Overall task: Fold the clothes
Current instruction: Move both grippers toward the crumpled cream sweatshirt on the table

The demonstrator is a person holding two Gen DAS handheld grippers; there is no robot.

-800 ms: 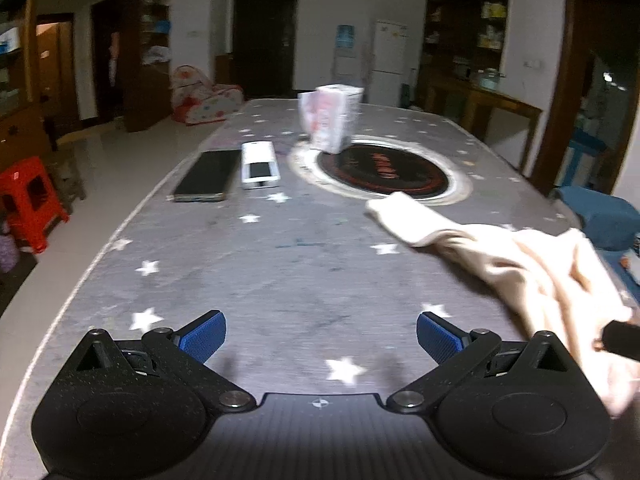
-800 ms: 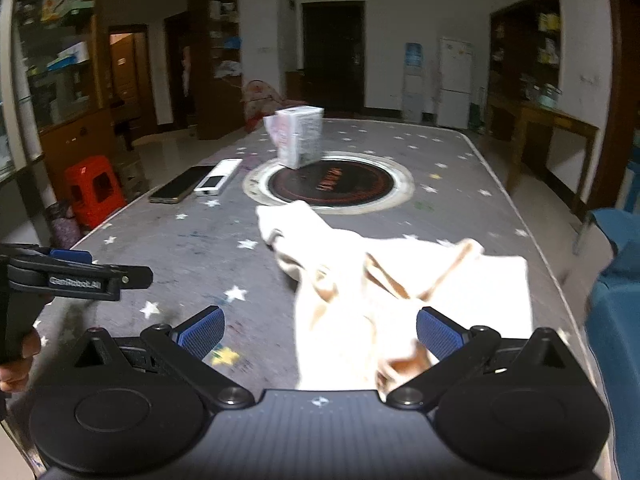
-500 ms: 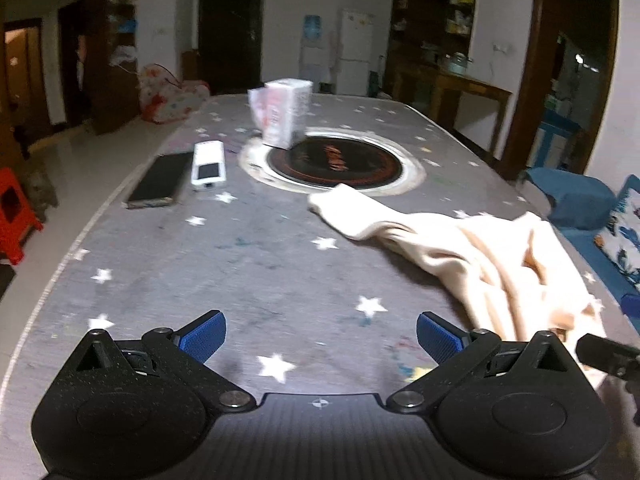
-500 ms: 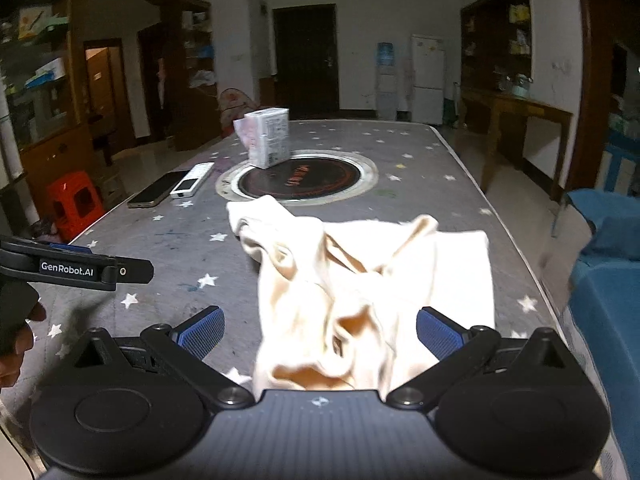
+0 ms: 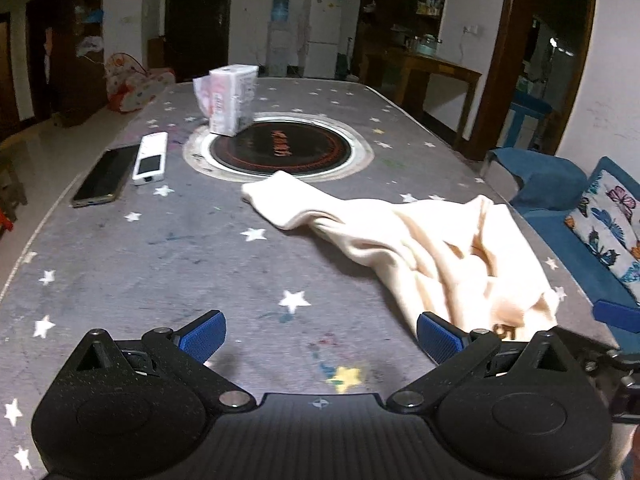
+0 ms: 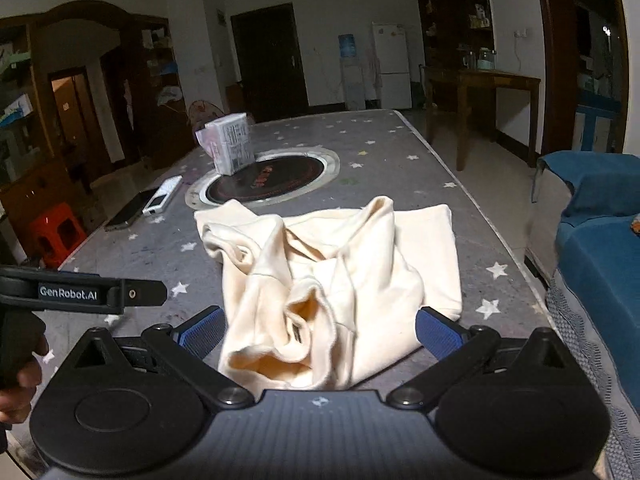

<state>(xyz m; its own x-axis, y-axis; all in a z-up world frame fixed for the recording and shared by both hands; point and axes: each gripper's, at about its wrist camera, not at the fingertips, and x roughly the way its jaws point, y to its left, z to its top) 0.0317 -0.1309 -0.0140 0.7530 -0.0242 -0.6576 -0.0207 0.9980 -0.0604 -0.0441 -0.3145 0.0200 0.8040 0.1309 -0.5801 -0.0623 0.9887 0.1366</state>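
Both grippers have swung toward the rumpled cream sweatshirt (image 6: 336,276) — jaws wide, holding nothing; spread it flat on the bench (image 5: 168,256) before creasing.

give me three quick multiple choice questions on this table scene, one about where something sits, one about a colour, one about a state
1. Where does the white remote lie?
A. between the phone and the round hob
B. on the garment
C. on the red stool

2. What colour is the garment?
A. navy
B. cream
C. green

3. How is the right tool set?
A. shut on the garment
B. shut on the remote
C. open, the crumpled garment lying between its blue pads

Answers:
1 A, the remote sits just right of the phone, left of the hob.
2 B, the cloth is pale cream in both views.
3 C, the pads stand wide apart, gripping nothing.
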